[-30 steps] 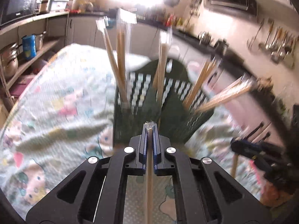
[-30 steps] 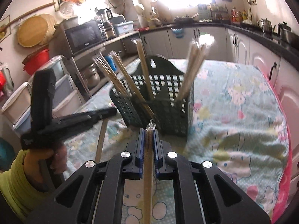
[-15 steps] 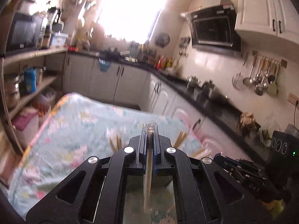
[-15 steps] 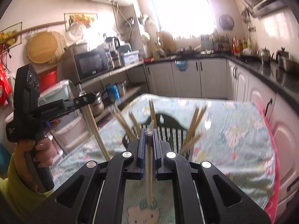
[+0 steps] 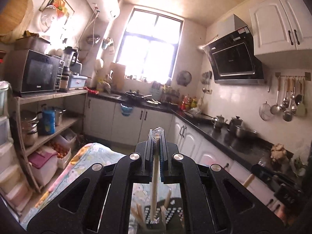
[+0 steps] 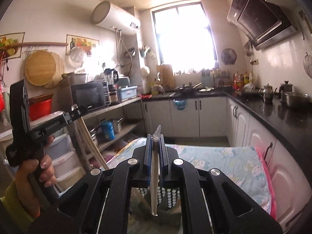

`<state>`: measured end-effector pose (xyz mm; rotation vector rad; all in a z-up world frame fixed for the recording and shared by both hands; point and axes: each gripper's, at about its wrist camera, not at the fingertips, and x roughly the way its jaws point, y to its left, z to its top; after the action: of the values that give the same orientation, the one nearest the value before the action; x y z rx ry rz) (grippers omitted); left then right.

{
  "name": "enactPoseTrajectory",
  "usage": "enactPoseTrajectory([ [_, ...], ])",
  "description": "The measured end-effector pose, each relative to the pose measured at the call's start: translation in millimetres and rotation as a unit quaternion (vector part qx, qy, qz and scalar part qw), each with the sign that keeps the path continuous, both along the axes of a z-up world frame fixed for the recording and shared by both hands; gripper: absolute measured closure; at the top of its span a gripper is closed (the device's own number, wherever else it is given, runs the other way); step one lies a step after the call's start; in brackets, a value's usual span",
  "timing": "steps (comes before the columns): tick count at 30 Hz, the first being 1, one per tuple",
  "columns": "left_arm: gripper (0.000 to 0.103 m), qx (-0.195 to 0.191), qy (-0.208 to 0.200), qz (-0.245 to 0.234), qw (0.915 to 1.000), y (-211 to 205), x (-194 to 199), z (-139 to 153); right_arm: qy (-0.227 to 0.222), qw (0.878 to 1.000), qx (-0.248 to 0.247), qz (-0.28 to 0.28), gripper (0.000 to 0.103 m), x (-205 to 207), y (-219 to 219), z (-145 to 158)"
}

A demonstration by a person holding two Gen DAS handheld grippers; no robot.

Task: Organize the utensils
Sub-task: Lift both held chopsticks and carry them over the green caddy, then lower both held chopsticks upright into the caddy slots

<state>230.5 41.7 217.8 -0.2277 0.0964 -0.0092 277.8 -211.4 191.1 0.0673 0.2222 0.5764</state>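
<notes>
Kitchen backdrop; left gripper (image 5: 156, 134) and right gripper (image 6: 155, 136) each clamped on wrapped chopsticks (image 5: 155, 185), frame centre, above green basket (image 5: 175, 214).

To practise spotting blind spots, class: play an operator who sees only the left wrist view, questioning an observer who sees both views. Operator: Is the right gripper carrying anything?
Observer: Yes. The right gripper is shut on plastic-wrapped chopsticks.
Operator: How does my own pair hang?
Observer: From the side, the left gripper's chopsticks slant downward below the left gripper.
Operator: What holds that gripper?
Observer: A hand in a yellow-green sleeve.
</notes>
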Motion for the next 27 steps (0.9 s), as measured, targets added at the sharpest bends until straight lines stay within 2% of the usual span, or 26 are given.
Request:
enactPoseTrajectory([
  [4, 0.102, 0.001, -0.006, 0.018, 0.9998, -1.1, 13.8, -8.9, -0.002, 1.0, 0.003, -0.012, 0.096, 11.5, -2.3, -2.7],
  [11, 0.102, 0.004, 0.001, 0.014, 0.9999, -8.4, 29.8, -31.5, -0.003, 1.0, 0.005, -0.027, 0.096, 26.0, 0.6, -17.1],
  [27, 0.102, -0.006, 0.05, -0.005, 0.9987, -17.7, 49.9, -93.0, -0.007, 0.998, 0.006, -0.059, 0.096, 39.6, 9.6, -68.2],
])
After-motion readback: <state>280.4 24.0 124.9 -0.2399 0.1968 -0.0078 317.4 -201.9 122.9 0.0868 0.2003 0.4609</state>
